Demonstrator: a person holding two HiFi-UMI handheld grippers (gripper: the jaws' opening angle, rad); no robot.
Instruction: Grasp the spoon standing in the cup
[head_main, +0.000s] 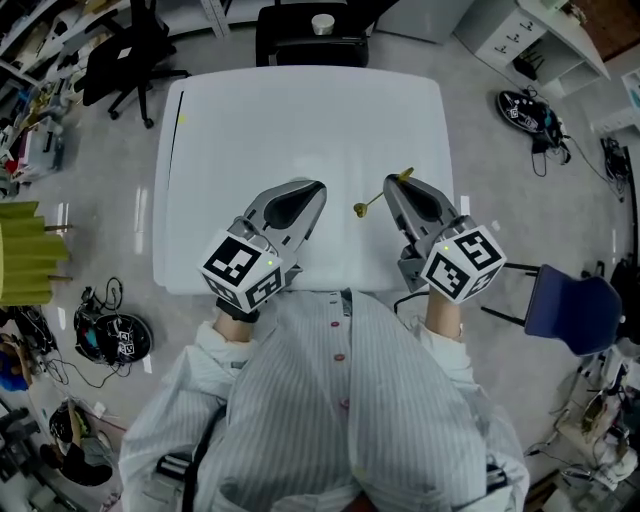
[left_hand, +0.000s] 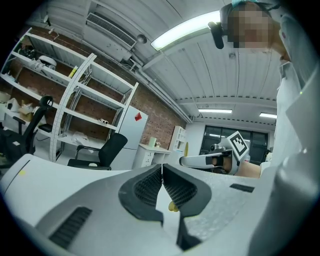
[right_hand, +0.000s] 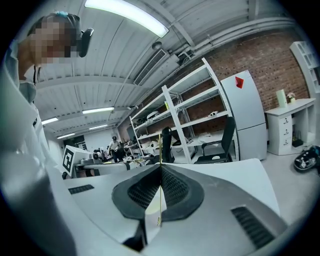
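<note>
— So, from the left: what is the left gripper (head_main: 316, 190) doing?

— Nothing for the task. It hangs over the white bench (head_main: 300, 110) with its jaws pressed together. Its own view shows ribbed pad against ribbed pad with nothing caught between them.

— And the spoon?

— The yellow spoon (head_main: 372, 201) sits between the two grippers in the head view, over the bench's near half. Its bowl end points toward the left gripper, near it but apart. I see no cup anywhere on the bench, so the spoon is not standing in one now.

— Who has it, then?

— The right gripper (head_main: 392, 184). It is clenched on the handle, and the spoon (right_hand: 160, 147) in the right gripper view is a thin yellow line running along the seam of the closed jaws. It crosses them and sticks out on both sides.

— How would you do the grasp well?

— I'd judge it already made, though lightly: a narrow handle pinched edge-on, seemingly close to the tips, could pivot. Hold the squeeze steady, keep the wrist level and avoid any swing. A bite deeper in the pads would be safer. The left gripper should stay clear of the bowl end.
</note>
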